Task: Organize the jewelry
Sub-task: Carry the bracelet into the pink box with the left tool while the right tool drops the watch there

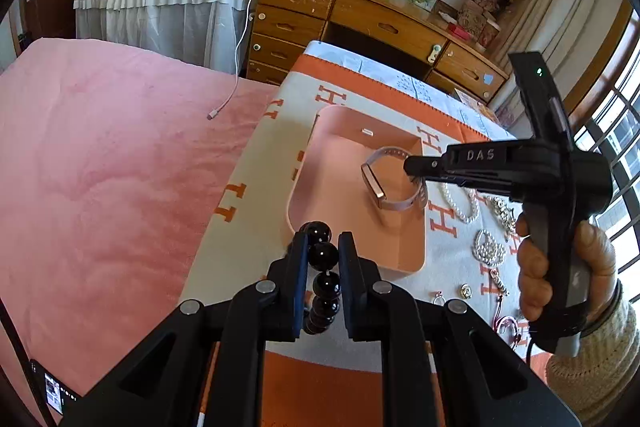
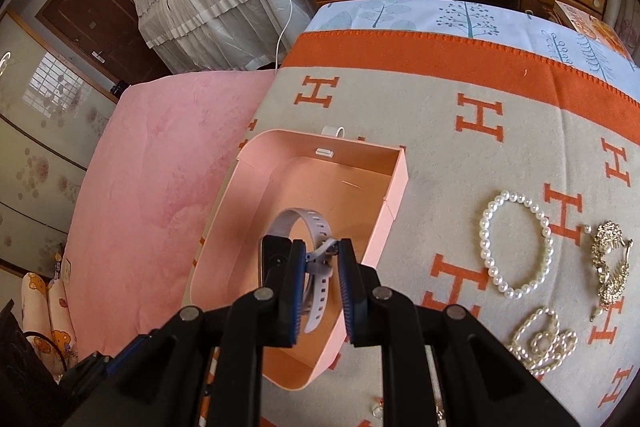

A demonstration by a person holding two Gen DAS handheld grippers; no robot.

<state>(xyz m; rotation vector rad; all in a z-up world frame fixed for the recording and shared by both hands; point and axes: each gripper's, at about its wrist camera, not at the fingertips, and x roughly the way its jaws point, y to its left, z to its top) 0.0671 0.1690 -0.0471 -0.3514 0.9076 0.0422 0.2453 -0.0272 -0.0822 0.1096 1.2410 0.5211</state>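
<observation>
A string of glossy black beads (image 1: 325, 254) hangs between the fingers of my left gripper (image 1: 323, 239), which is shut on it just above the near left corner of the open pink box (image 1: 308, 155). Inside that box (image 2: 304, 147), my right gripper (image 2: 322, 247) is shut on the strap of a pale lilac wristwatch (image 2: 286, 217). From the left wrist view the watch (image 1: 374, 185) stands low over the box floor with the right gripper (image 1: 412, 167) at its strap, a hand holding the grip.
The box lies on a grey blanket with orange H letters (image 2: 480, 115). Right of the box lie a pearl bracelet (image 2: 516, 247), a gold brooch (image 2: 612, 263), a pearl strand heap (image 2: 540, 343) and small pieces (image 1: 466, 291). A pink bedspread (image 1: 100, 167) lies left.
</observation>
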